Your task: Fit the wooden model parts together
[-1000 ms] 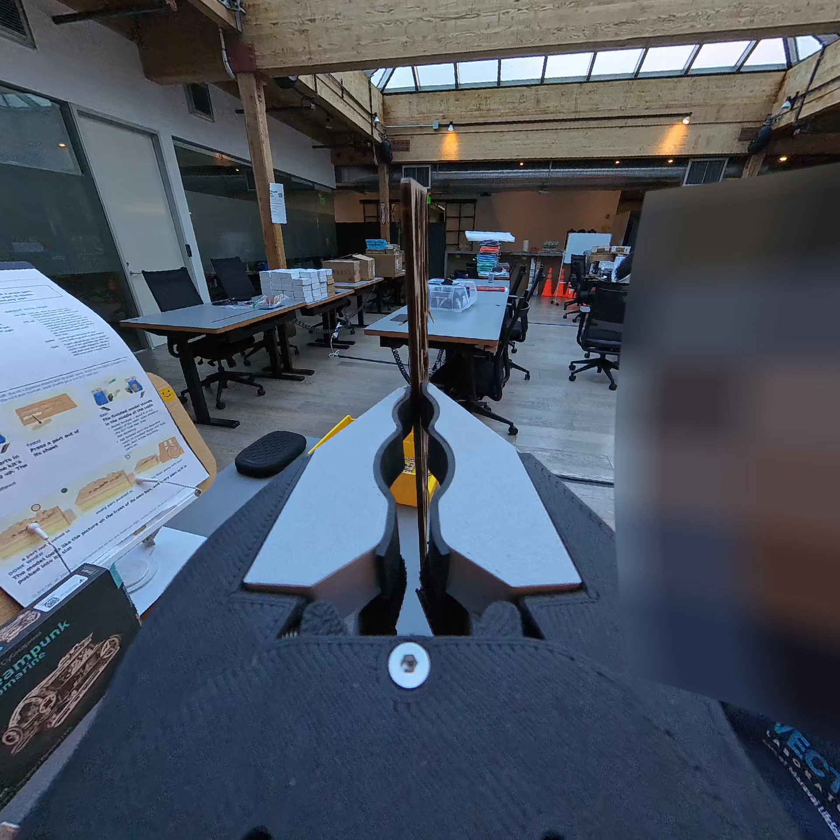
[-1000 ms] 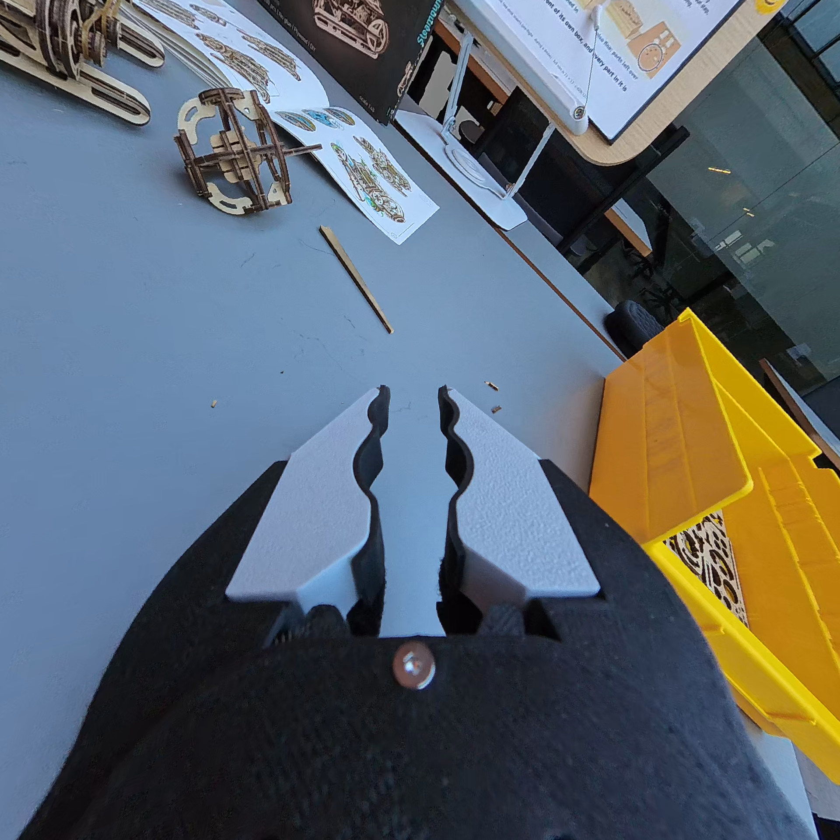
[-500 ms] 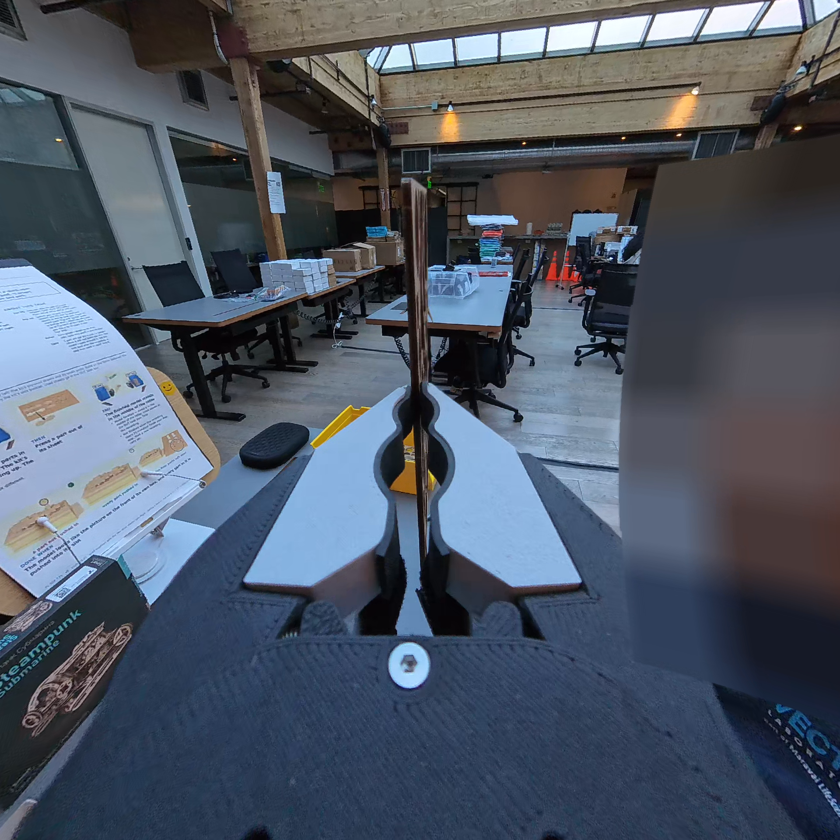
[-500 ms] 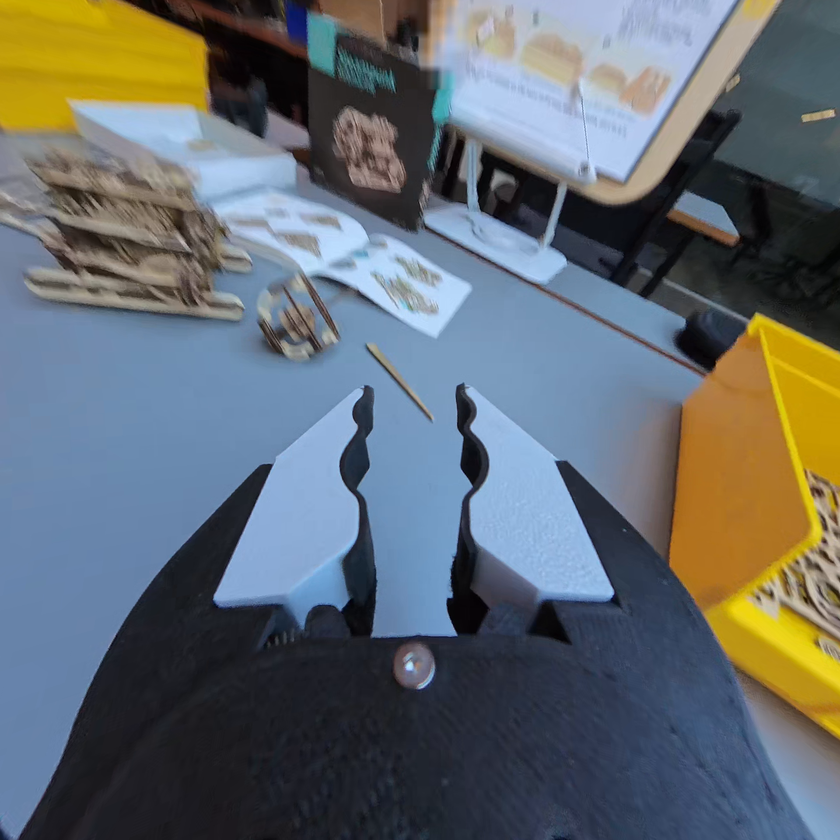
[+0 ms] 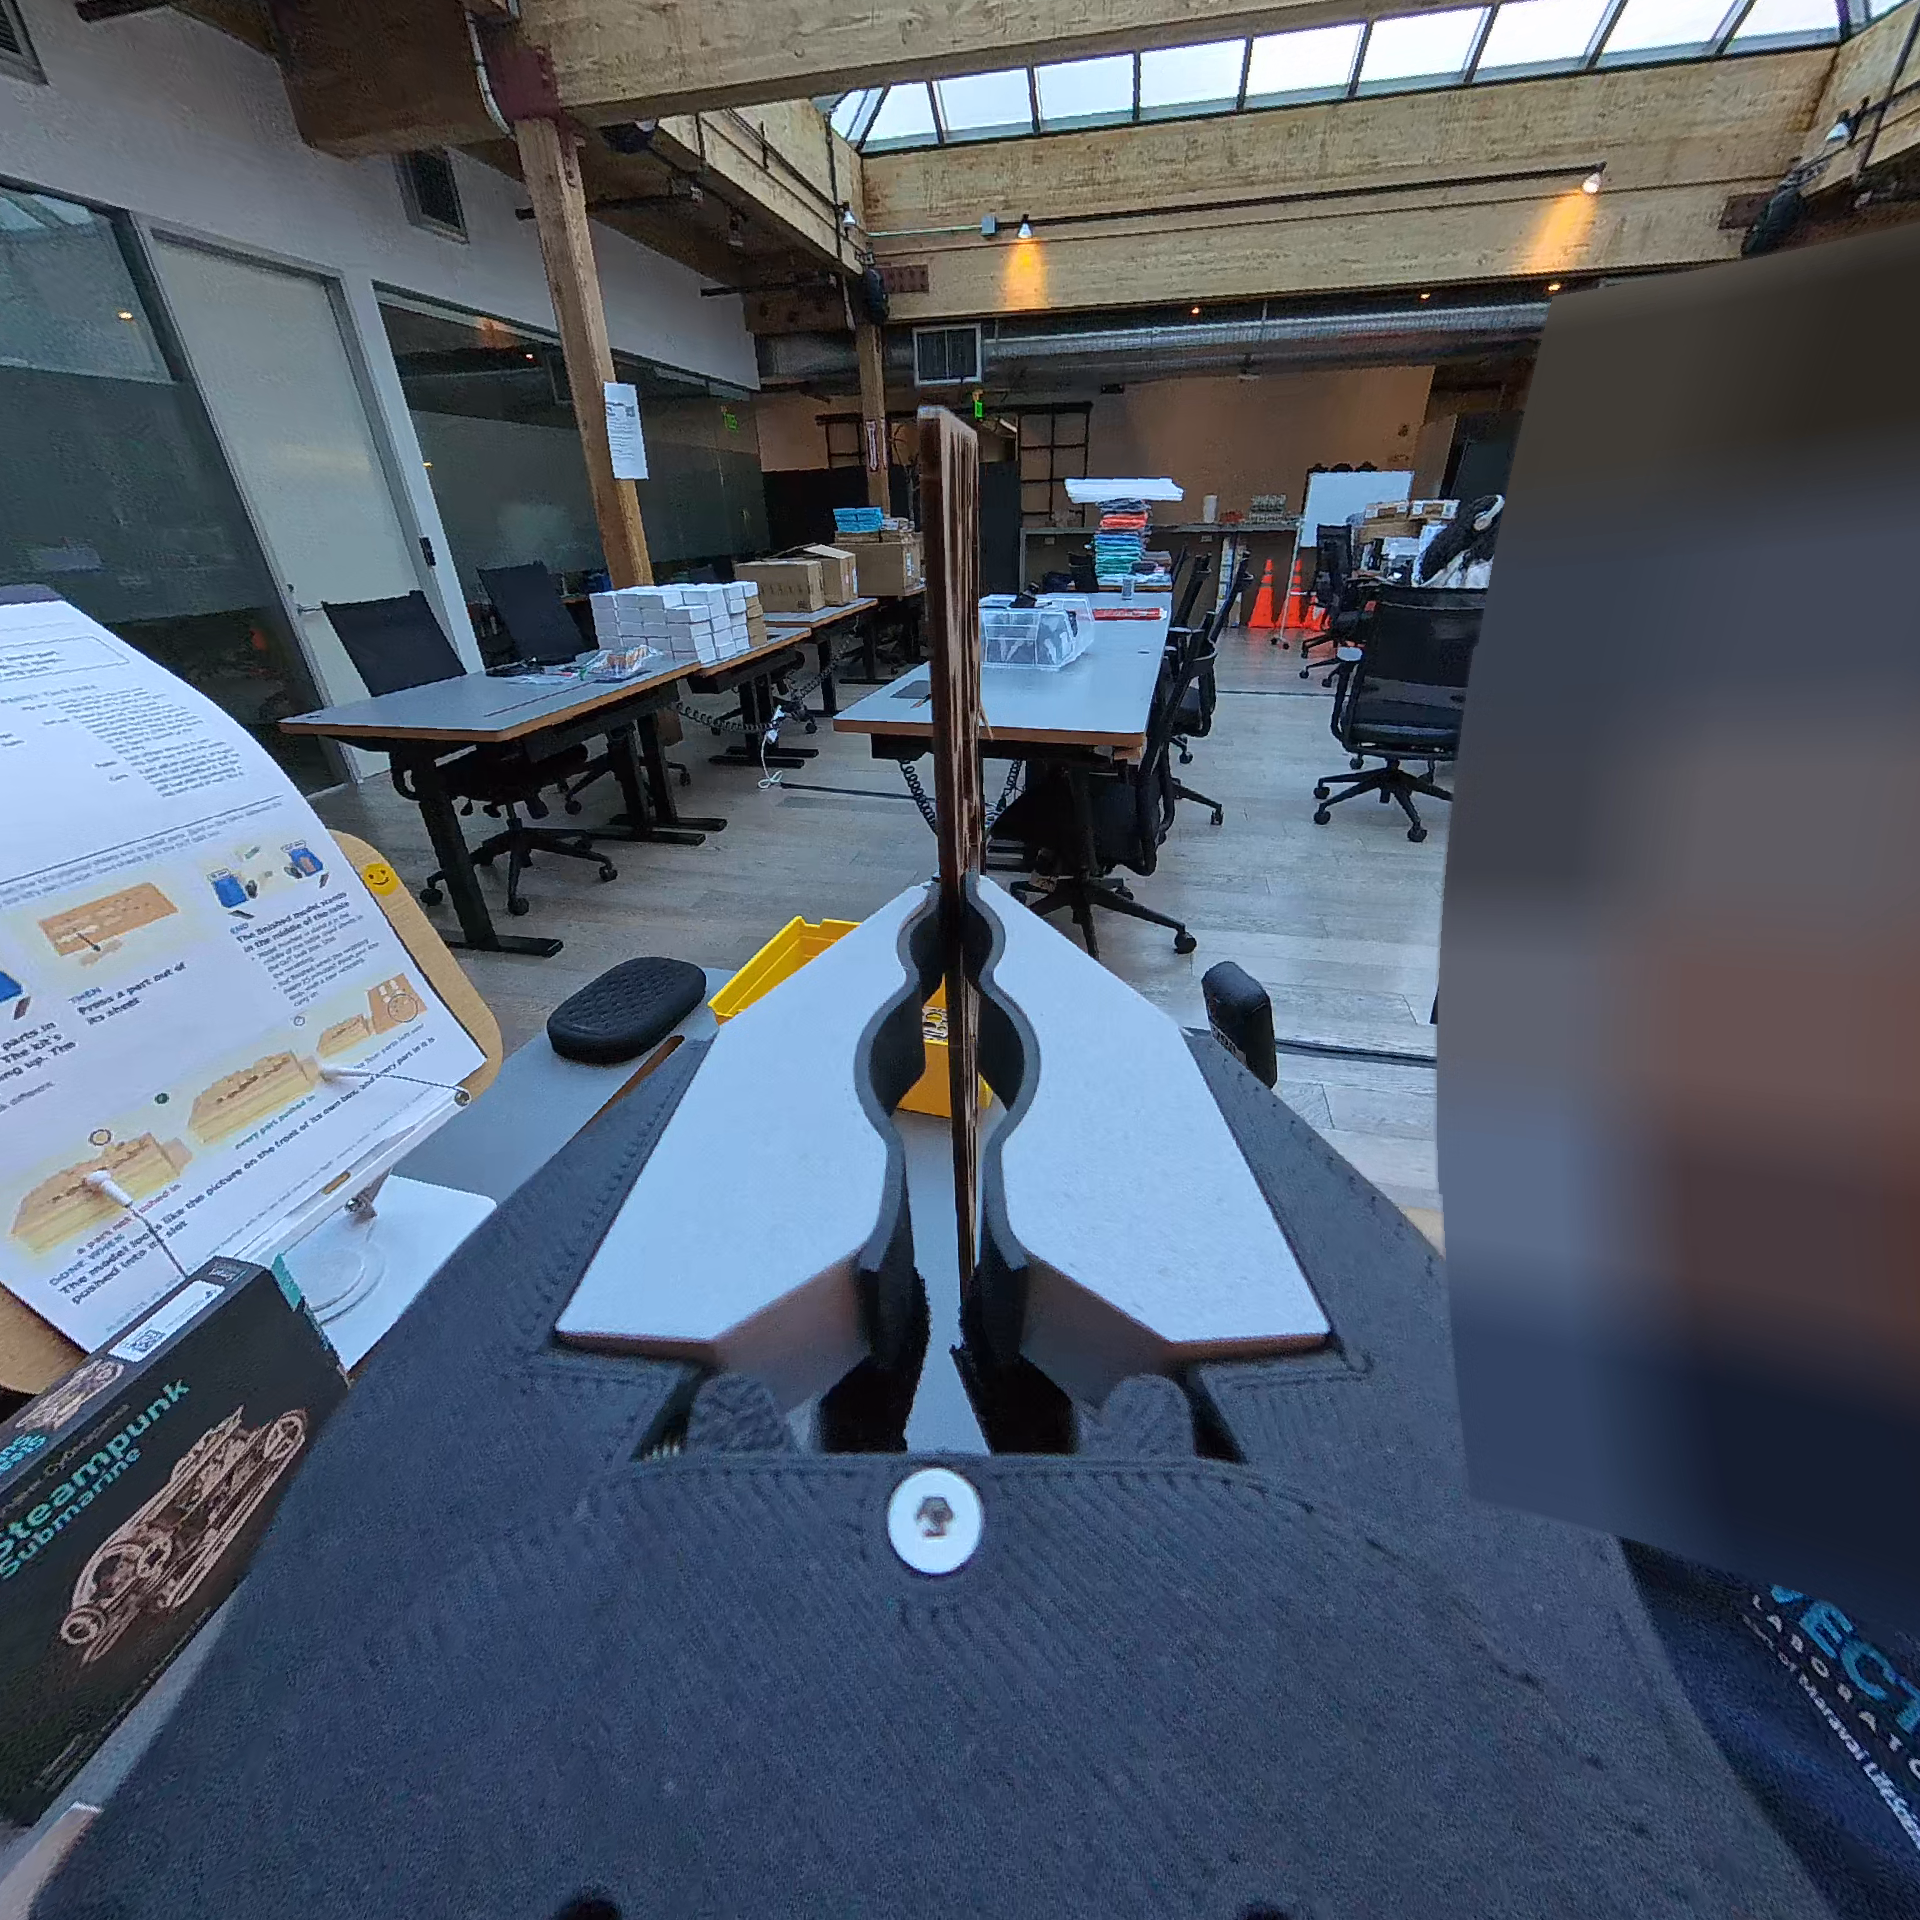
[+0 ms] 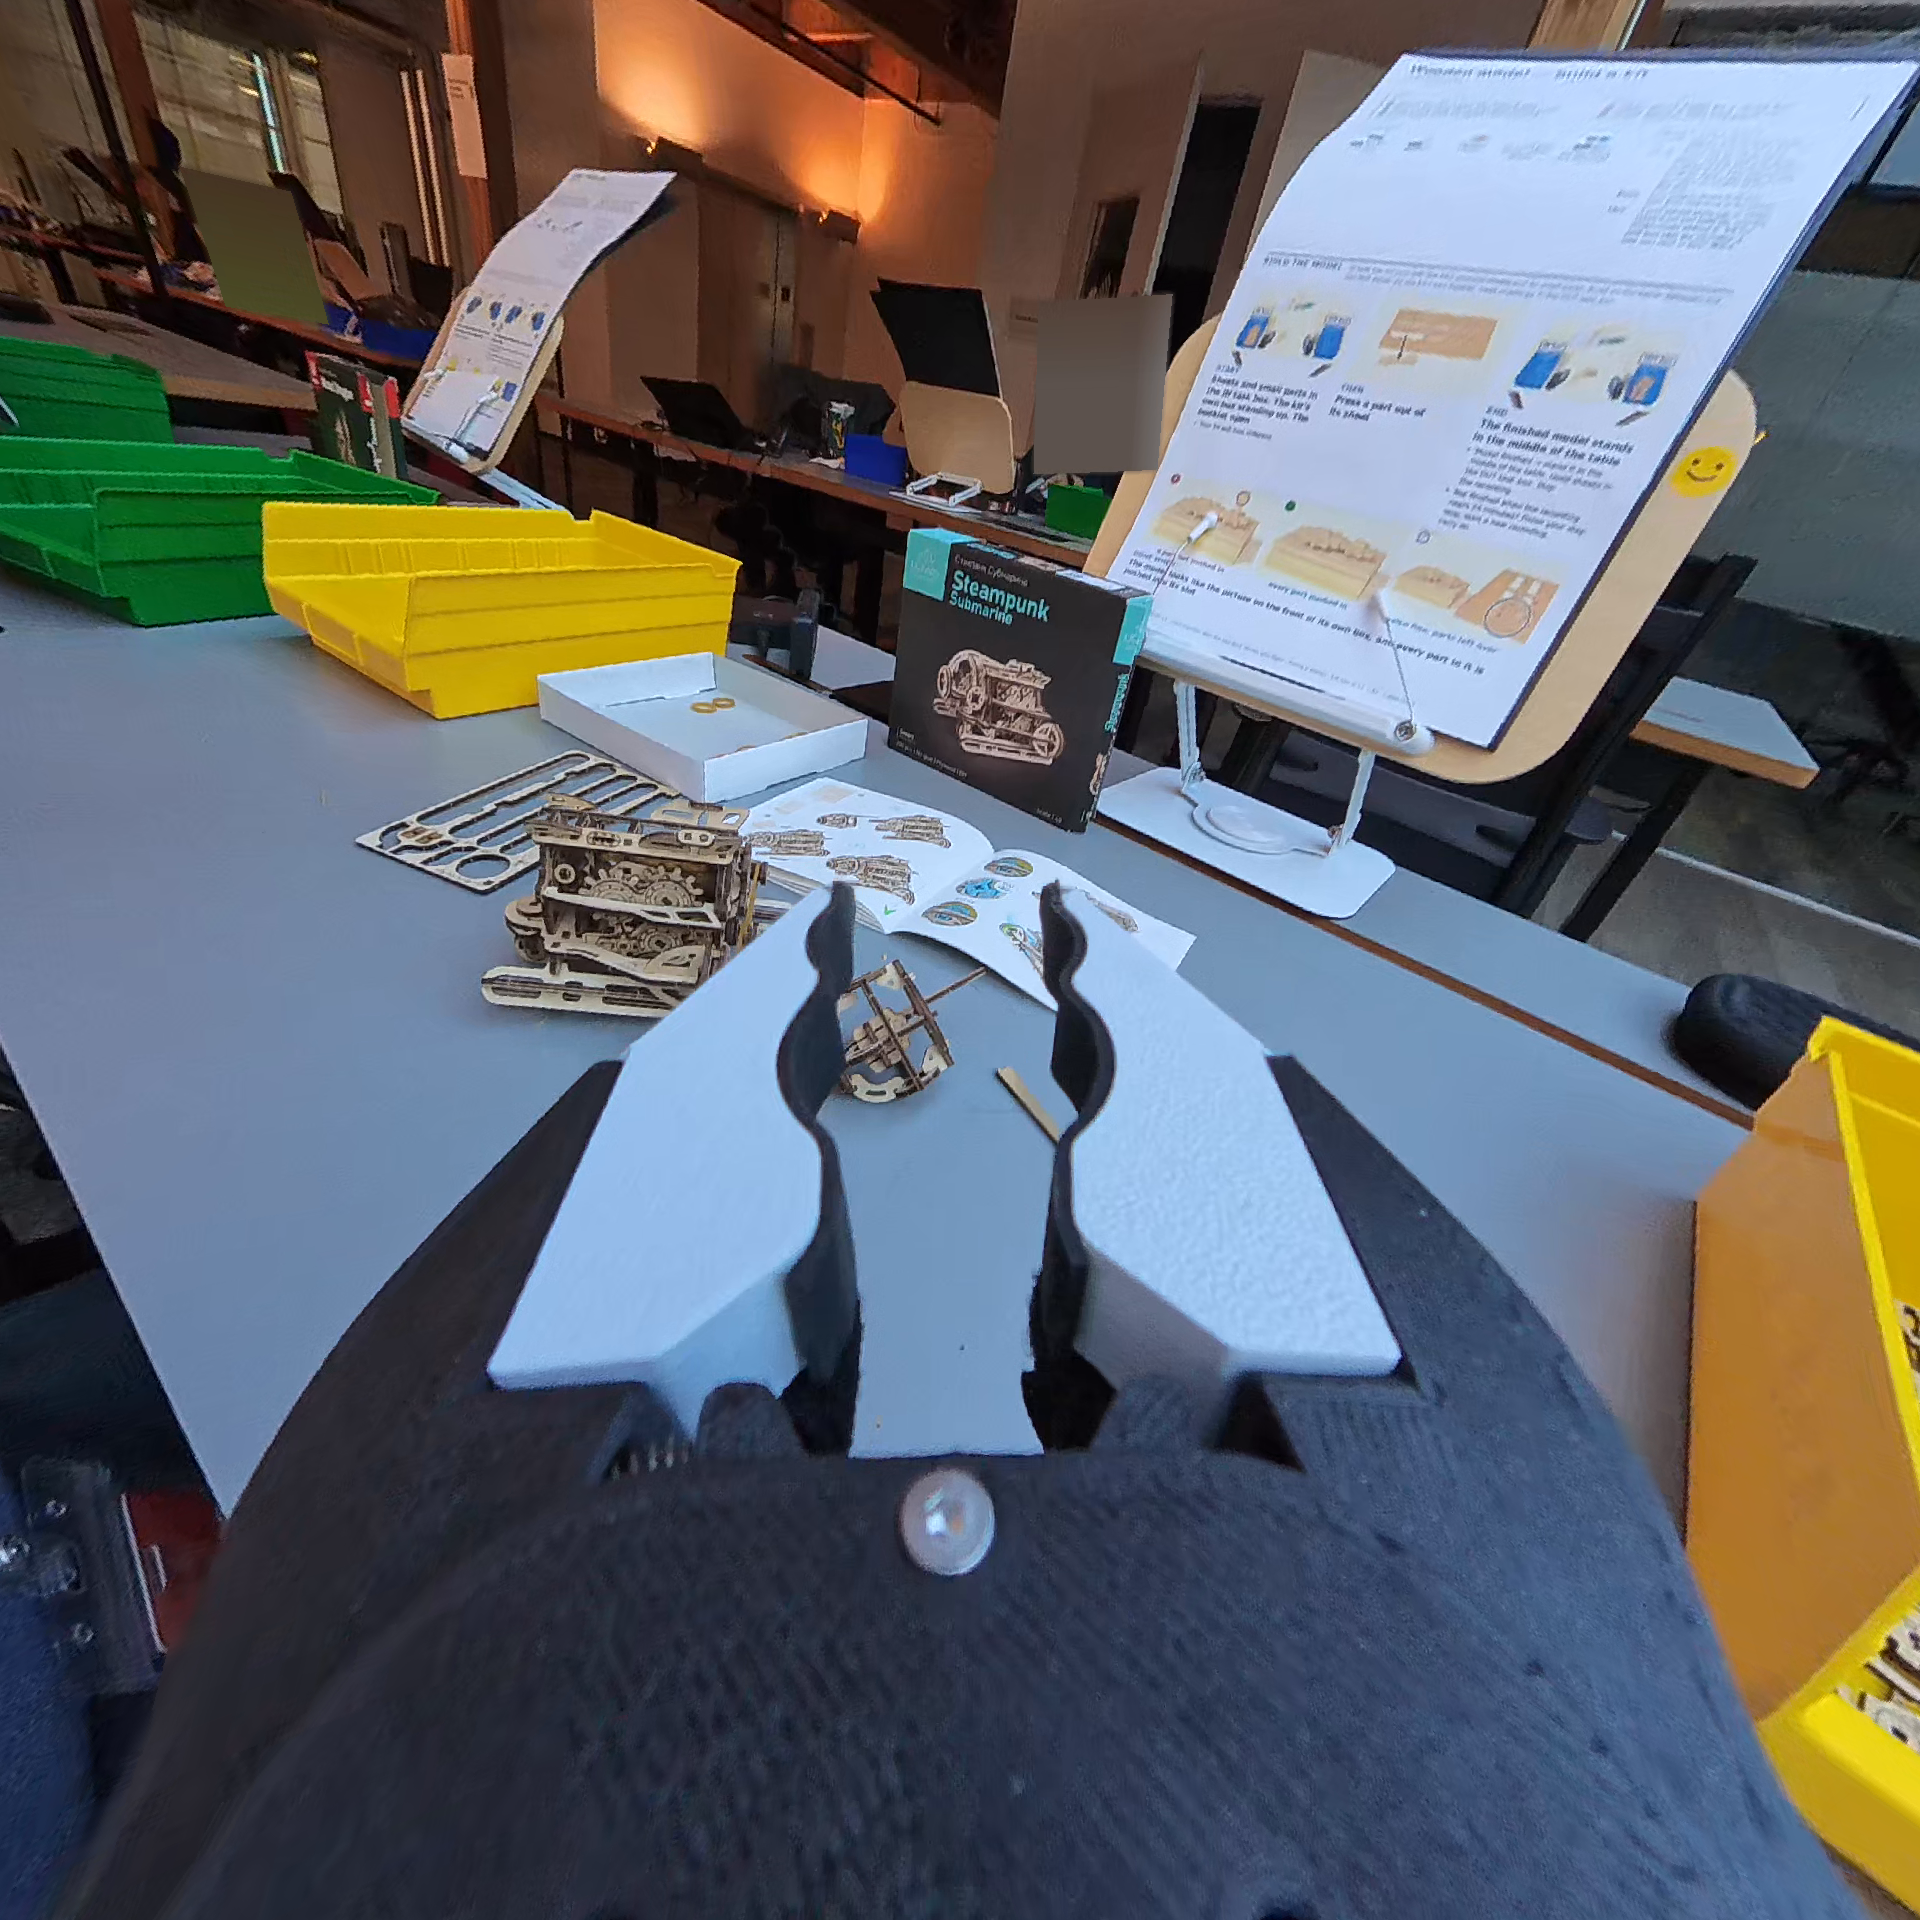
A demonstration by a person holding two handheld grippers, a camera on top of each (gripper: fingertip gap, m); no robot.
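My left gripper (image 5: 951, 894) is shut on a thin wooden sheet (image 5: 951, 644), seen edge-on and standing up above the fingertips. My right gripper (image 6: 940, 909) is open and empty above the grey table (image 6: 260, 1039). Between its fingers, farther off on the table, lies a small round wooden sub-assembly (image 6: 888, 1034). A larger, partly built wooden model (image 6: 623, 914) stands to its left. A flat punched-out wooden sheet (image 6: 499, 821) lies behind the model. A thin wooden stick (image 6: 1023, 1099) lies by the right finger.
An open instruction booklet (image 6: 935, 883), a white box tray (image 6: 707, 727), the black kit box (image 6: 1013, 675) and a stand holding an instruction sheet (image 6: 1455, 416) line the far side. Yellow bins sit at the left (image 6: 488, 592) and right (image 6: 1829, 1351); green bins (image 6: 125, 520) are farther left. The grippers' ends are close to 40 cm from one another.
My right gripper has swung up and left, from looking down at the table to facing the models, and its fingers have opened wider. My left gripper has held the sheet nearly still.
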